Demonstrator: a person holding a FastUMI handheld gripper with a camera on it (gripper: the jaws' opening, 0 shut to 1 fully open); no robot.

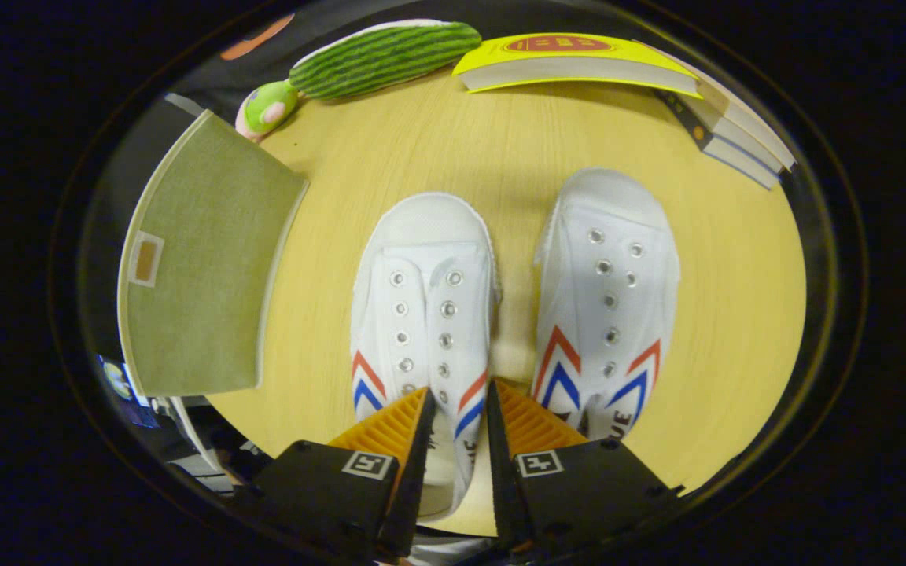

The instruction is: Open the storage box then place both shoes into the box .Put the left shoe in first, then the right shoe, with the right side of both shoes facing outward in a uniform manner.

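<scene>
Two white canvas shoes with red and blue chevrons lie side by side on a round wooden table (500,149), toes pointing away from me. The left shoe (421,299) is just ahead of and under my fingers. The right shoe (610,283) sits beside it to the right. My gripper (459,387) hovers over the heel end of the left shoe, with a narrow gap between its fingers and the shoe's right side showing through that gap. Neither finger visibly presses on anything. The olive-green fabric storage box (201,251) stands to the left of the shoes with its lid down.
A striped green plush (378,59) with a light green end (268,106) lies at the far side of the table, behind the box. A yellow-covered book (571,59) rests on a stack of books (736,134) at the far right.
</scene>
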